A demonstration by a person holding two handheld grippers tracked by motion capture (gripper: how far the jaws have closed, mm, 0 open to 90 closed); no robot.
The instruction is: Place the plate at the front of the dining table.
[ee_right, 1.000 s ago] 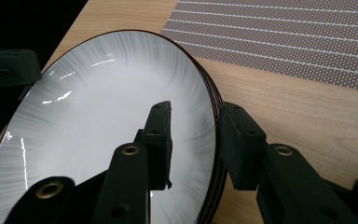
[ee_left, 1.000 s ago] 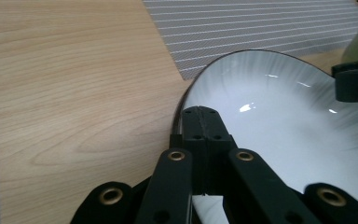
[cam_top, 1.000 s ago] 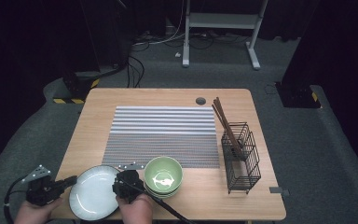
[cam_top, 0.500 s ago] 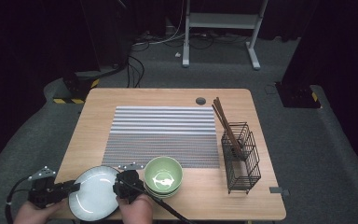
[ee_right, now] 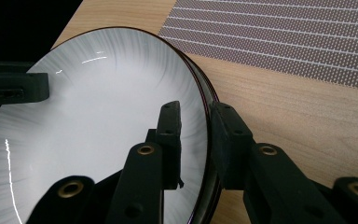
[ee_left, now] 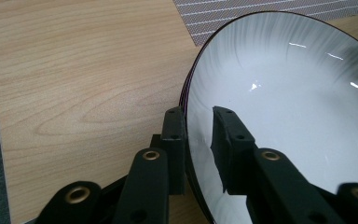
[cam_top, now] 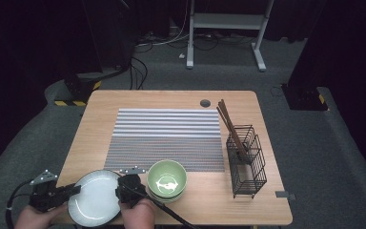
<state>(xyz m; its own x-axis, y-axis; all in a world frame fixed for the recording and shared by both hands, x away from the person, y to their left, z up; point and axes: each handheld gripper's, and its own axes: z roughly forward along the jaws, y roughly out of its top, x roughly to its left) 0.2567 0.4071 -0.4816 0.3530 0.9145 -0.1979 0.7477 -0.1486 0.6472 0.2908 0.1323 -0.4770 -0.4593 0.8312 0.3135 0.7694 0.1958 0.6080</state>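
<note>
Both claws, the left claw [cam_top: 74, 190] at 9 o'clock and the right claw [cam_top: 120, 189] at 3 o'clock, pinch the round white plate [cam_top: 95, 203] by its rim, so lift both sides evenly above the wooden table [cam_top: 138, 102].

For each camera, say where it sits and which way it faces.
High view: above the table's near edge, looking forward and down; hands, left gripper and right gripper show.
Left gripper view: looks along its fingers astride the round white plate.
Right gripper view: faces the opposite rim.
All share the plate.
</note>
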